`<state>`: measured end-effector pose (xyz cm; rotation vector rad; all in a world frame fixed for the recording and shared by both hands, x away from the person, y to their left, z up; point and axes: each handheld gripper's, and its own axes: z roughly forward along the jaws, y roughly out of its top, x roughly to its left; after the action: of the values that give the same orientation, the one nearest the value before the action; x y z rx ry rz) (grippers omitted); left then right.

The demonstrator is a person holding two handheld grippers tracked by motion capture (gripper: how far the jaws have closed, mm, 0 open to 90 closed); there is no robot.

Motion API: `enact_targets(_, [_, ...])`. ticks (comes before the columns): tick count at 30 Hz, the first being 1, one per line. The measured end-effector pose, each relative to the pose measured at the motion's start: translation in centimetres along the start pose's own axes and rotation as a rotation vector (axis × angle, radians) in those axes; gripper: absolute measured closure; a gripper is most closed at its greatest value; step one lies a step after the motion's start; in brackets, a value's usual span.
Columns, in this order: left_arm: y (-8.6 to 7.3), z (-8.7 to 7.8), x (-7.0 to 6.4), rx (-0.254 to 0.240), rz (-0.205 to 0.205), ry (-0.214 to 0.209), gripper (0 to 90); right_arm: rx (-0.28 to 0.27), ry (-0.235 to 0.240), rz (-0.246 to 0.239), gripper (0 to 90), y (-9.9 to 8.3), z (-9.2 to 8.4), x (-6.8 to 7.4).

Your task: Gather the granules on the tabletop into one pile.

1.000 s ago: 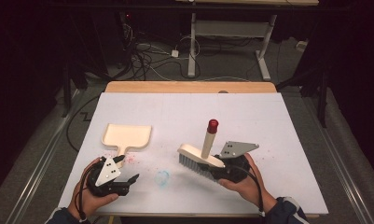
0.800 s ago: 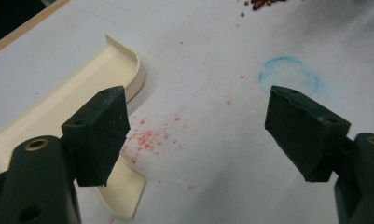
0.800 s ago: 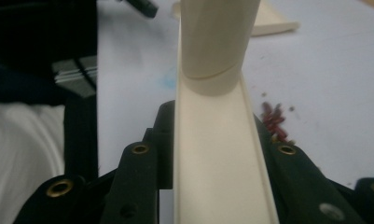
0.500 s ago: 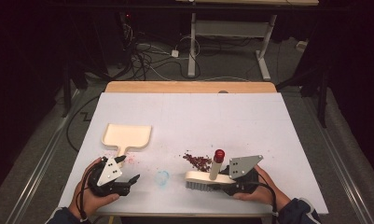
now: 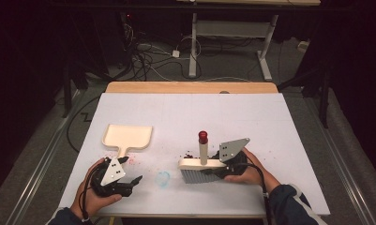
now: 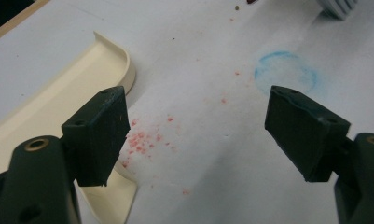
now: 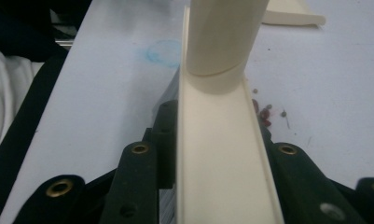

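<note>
Since a second ago the right gripper (image 5: 221,165) has come down and toward the near edge with the brush (image 5: 202,164). The brush was tilted and lifted then; now it is sitting bristles-down on the table (image 5: 270,122), handle standing nearly upright with its red tip (image 5: 203,137) on top. The dark red crumbs (image 5: 191,153) were covered a second ago, lay in a wide scatter half a second ago, and are now showing just behind the brush head. The left gripper (image 5: 127,173) and the dustpan (image 5: 127,137) are sitting where they were.

No readable writing or labels anywhere.

The right gripper is clamping the cream brush head (image 7: 222,154) between its jaws, hand wrapped round the body from the right, gripper lying roughly level and pointing left. The left gripper (image 6: 194,135) is resting near the front left corner, jaws spread wide with nothing between them, aiming at bare table. The dustpan handle (image 6: 105,196) is lying just by its left jaw. A blue ring mark (image 6: 286,74) and pink specks (image 6: 142,137) are showing ahead of it.
</note>
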<state>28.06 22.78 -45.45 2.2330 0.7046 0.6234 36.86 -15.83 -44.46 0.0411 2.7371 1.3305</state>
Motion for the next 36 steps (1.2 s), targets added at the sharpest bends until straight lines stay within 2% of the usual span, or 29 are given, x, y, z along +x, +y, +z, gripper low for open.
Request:
enact_targets(9, [0.0,0.1,-0.1,0.003,0.005,-0.010,21.3,-0.038,-0.024,0.020,67.6,0.4,-0.2,-0.4])
enact_targets(13, [0.0,0.1,-0.1,0.000,0.005,-0.009,21.3,-0.084,-0.059,0.041,67.5,0.9,-1.3,-0.2])
enact_targets(14, [0.0,0.0,-0.1,-0.003,0.005,-0.009,21.3,-0.101,-0.098,0.063,67.5,1.1,-1.9,0.0])
enact_targets(15, [0.0,0.0,-0.1,-0.003,0.004,-0.009,21.3,-0.101,-0.098,0.063,67.5,1.1,-1.9,0.0])
enact_targets(16, [0.0,0.0,-0.1,-0.003,0.005,-0.008,21.3,-0.123,-0.148,0.092,67.5,1.3,-2.7,0.1])
enact_targets(17, [0.0,0.0,-0.1,-0.004,0.005,-0.008,21.3,-0.124,-0.173,0.104,67.5,1.4,-2.9,0.1])
enact_targets(18, [0.0,0.0,-0.1,-0.004,0.005,-0.008,21.3,-0.124,-0.173,0.104,67.5,1.4,-2.9,0.1])
enact_targets(19, [0.0,-0.1,-0.1,-0.005,0.005,-0.008,21.3,-0.117,-0.242,0.133,67.5,1.3,-3.6,0.2])
enact_targets(20, [0.0,-0.1,-0.1,-0.005,0.006,-0.008,21.3,-0.117,-0.242,0.133,67.5,1.3,-3.6,0.2])
enact_targets(21, [0.0,-0.1,-0.1,-0.006,0.005,-0.008,21.3,-0.116,-0.265,0.139,67.6,1.3,-3.8,0.2])
enact_targets(22, [0.0,-0.1,-0.1,-0.005,0.005,-0.008,21.3,-0.103,-0.323,0.154,67.6,0.9,-4.2,0.0])
enact_targets(23, [0.0,0.0,-0.1,-0.004,0.005,-0.009,21.3,-0.103,-0.323,0.154,67.6,0.9,-4.2,0.0])
enact_targets(24, [0.0,0.0,-0.1,-0.003,0.005,-0.009,21.3,-0.089,-0.386,0.178,67.5,0.3,-4.5,-0.3])
enact_targets(25, [0.0,0.0,-0.1,-0.002,0.006,-0.009,21.3,-0.089,-0.386,0.178,67.5,0.3,-4.5,-0.3])
enact_targets(26, [0.0,0.0,-0.1,-0.001,0.006,-0.009,21.3,-0.078,-0.411,0.182,67.5,0.1,-4.5,-0.4])
enact_targets(29, [0.0,0.0,-0.1,0.000,0.006,-0.008,21.3,-0.045,-0.520,0.235,67.5,-1.0,-4.4,-0.9])
enact_targets(33, [0.0,0.0,-0.1,0.000,0.006,-0.008,21.3,0.000,-0.620,0.285,67.5,-2.0,-3.6,-0.8])
enact_targets(34, [0.0,0.0,-0.1,-0.001,0.007,-0.009,21.3,0.011,-0.635,0.296,67.5,-2.2,-3.1,-0.6])
enact_targets(36, [0.0,0.0,-0.1,-0.002,0.007,-0.011,21.3,0.019,-0.626,0.289,67.6,-2.3,-2.4,-0.3])
